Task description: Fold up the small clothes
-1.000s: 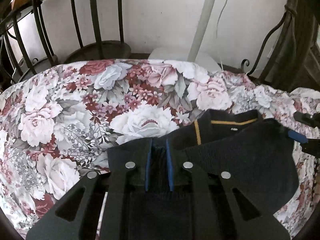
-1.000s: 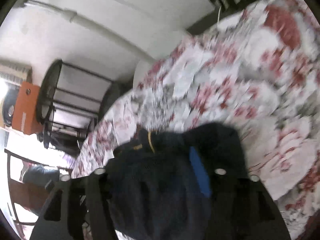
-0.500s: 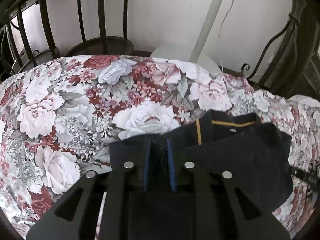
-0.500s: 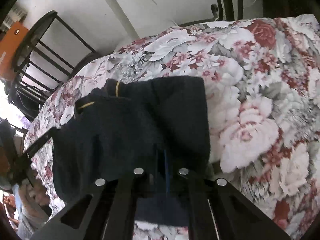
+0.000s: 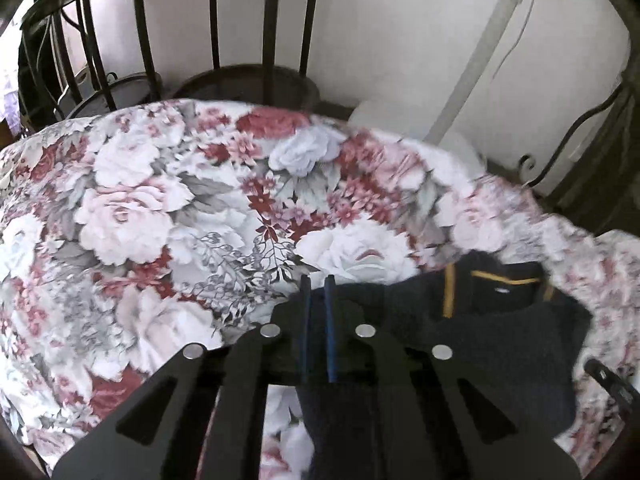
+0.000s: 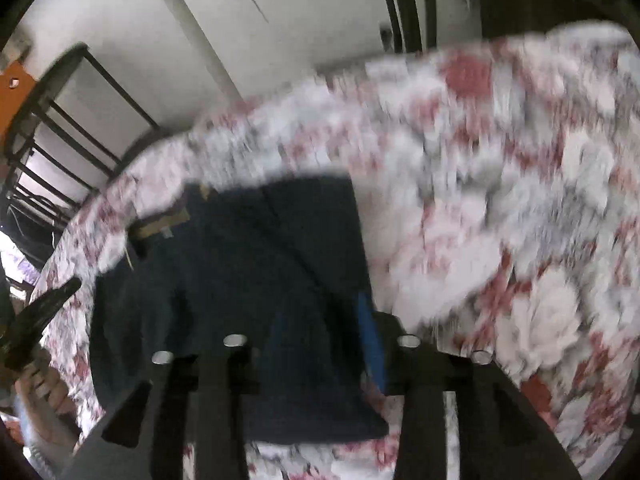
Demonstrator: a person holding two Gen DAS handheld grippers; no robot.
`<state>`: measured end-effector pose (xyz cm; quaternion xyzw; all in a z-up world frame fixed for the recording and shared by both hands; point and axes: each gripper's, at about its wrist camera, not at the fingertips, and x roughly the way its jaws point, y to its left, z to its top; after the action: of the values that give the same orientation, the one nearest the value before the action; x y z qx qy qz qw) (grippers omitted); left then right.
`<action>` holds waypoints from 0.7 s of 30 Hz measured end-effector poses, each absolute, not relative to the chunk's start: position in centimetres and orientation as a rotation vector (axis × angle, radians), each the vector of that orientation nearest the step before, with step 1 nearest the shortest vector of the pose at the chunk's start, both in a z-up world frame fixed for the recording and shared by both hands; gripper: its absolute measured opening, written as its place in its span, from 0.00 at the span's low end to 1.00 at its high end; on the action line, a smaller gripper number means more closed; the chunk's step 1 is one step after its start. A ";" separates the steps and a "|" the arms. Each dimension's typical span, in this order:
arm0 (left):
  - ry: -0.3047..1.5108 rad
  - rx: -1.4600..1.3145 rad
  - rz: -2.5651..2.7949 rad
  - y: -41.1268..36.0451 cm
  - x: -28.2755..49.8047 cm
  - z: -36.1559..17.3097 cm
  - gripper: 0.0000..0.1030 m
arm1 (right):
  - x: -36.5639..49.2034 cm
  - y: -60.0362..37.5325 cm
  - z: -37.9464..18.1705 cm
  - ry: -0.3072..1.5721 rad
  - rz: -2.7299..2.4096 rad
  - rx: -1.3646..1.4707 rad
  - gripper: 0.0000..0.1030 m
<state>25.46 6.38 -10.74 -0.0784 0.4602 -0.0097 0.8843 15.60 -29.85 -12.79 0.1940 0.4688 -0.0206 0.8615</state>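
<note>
My left gripper is pinched tight on the near left edge of the dark navy garment, its blue-lined fingers close together with a fold of cloth between them. The garment lies on the floral tablecloth, collar with yellow trim at the far side. My right gripper is over the garment's right edge; its jaws are parting, the blue pad clear of the fabric as far as the blurred view lets me judge, with cloth lying between the fingers. Dark metal chairs stand beyond the table against a white wall.
</note>
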 end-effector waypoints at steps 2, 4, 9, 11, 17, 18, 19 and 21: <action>0.968 -0.204 -0.081 6.7 24.2 -10.0 0.11 | 16.4 -29.4 -12.5 0.955 0.026 0.446 0.38; 0.997 -0.219 -0.148 5.9 23.4 -10.1 0.15 | 17.9 -27.9 -12.7 0.944 0.142 0.475 0.38; 1.121 -0.091 -0.318 1.0 22.8 -14.4 0.62 | 20.9 -26.3 -16.9 1.079 0.206 0.442 0.63; 1.132 0.095 -0.224 -1.3 23.0 -17.4 0.62 | 21.1 -29.3 -19.2 1.086 0.194 0.592 0.43; 1.058 0.173 -0.118 -3.4 22.5 -15.9 0.61 | 19.8 -31.4 -17.6 1.059 0.133 0.733 0.40; 1.040 0.162 -0.117 -3.3 22.1 -15.2 0.61 | 19.2 -30.8 -16.7 1.046 0.123 0.697 0.50; 1.025 0.147 -0.130 -3.4 21.7 -14.3 0.62 | 18.6 -30.1 -15.8 1.030 0.113 0.650 0.63; 1.016 0.132 -0.161 -3.8 20.7 -13.1 0.64 | 17.2 -28.2 -14.0 1.007 0.122 0.539 0.66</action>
<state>20.68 -3.75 -13.10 0.0629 0.4855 -0.0772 0.8685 17.24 -28.17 -13.95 0.2549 0.4761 0.0575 0.8397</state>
